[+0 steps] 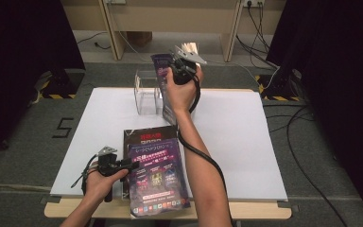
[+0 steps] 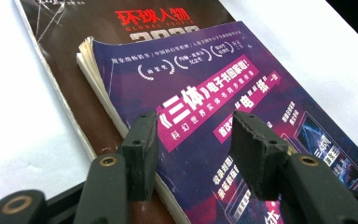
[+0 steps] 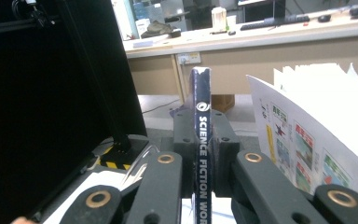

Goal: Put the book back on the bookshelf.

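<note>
Right gripper (image 1: 183, 66) is clamped on a magazine's (image 3: 201, 140) spine, upright at the far clear holder (image 1: 146, 92), not yet seated. Left gripper (image 1: 123, 165) hovers jaws apart over the near stack (image 1: 158, 175); two left.

We hold our right gripper (image 1: 185, 59) raised at the far side with the forearm stretched forward, its jaws clamped tight on what they carry, while our left gripper (image 1: 131, 165) rests low and near, pointing sideways, jaws apart and gripping nothing.
</note>
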Action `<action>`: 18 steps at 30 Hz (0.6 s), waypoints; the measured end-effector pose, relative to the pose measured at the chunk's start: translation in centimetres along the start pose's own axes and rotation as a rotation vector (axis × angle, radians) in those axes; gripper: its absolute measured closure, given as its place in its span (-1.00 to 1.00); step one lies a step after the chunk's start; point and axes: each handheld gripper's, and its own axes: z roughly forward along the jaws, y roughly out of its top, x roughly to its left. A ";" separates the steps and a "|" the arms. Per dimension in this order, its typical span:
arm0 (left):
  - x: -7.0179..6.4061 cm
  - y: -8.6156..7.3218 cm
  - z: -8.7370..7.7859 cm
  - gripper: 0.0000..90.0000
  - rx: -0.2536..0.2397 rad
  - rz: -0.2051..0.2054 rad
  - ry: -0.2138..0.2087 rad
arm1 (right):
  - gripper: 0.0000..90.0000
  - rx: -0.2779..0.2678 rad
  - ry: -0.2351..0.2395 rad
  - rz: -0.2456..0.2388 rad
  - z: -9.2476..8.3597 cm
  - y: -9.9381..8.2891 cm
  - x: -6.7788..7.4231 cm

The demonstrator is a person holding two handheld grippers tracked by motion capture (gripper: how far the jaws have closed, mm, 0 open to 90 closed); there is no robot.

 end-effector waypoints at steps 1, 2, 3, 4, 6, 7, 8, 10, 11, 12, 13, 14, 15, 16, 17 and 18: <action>-0.1 0.0 0.0 0.14 -0.002 0.002 -0.001 | 0.87 -0.002 -0.001 -0.024 -0.7 -0.3 0.3; -0.1 0.0 0.0 0.14 -0.002 0.003 0.000 | 0.87 -0.001 -0.002 -0.035 -1.0 -0.5 0.4; -0.1 0.0 0.1 0.14 -0.001 0.005 0.002 | 0.86 -0.001 0.000 -0.047 -1.3 -0.6 0.5; -0.1 0.0 0.0 0.14 0.001 0.005 0.002 | 0.86 0.002 -0.002 -0.066 -1.8 -1.0 0.7; -0.2 0.0 0.0 0.14 0.000 0.005 0.002 | 0.84 0.004 0.001 -0.070 -2.5 -1.6 0.8; -0.2 0.0 0.0 0.14 -0.002 0.003 -0.003 | 0.84 0.007 0.002 -0.081 -2.9 -2.0 0.8; -0.3 0.0 0.1 0.14 -0.003 0.007 -0.003 | 0.84 0.018 0.000 -0.088 -3.3 -2.5 0.8; -0.3 -0.1 0.1 0.14 0.007 0.010 -0.001 | 0.84 0.014 0.003 -0.100 -4.1 -3.1 0.5; -0.3 -0.1 0.1 0.14 0.010 0.010 0.002 | 0.84 0.014 0.002 -0.095 -4.6 -3.3 0.3; -0.3 -0.1 0.1 0.14 0.013 0.010 0.004 | 0.83 0.016 0.001 -0.091 -5.1 -3.5 0.2; -0.4 -0.1 0.1 0.14 0.012 0.010 0.002 | 0.83 0.016 0.000 -0.096 -5.6 -3.6 -0.1; -0.4 -0.1 0.2 0.14 0.010 0.008 -0.003 | 0.83 0.022 0.002 -0.090 -5.9 -3.7 -0.1; -0.5 -0.1 0.2 0.14 0.009 0.010 -0.005 | 0.83 0.023 -0.003 -0.094 -6.2 -3.7 -0.3; -0.5 -0.1 0.2 0.14 0.011 0.014 -0.005 | 0.83 0.032 -0.006 -0.096 -6.5 -3.8 -0.5; -0.5 -0.1 0.2 0.14 0.012 0.012 -0.004 | 0.83 0.036 -0.007 -0.107 -6.7 -3.8 -0.7; -0.5 -0.2 0.2 0.14 0.010 0.010 -0.002 | 0.83 0.043 -0.010 -0.104 -7.1 -3.8 -0.8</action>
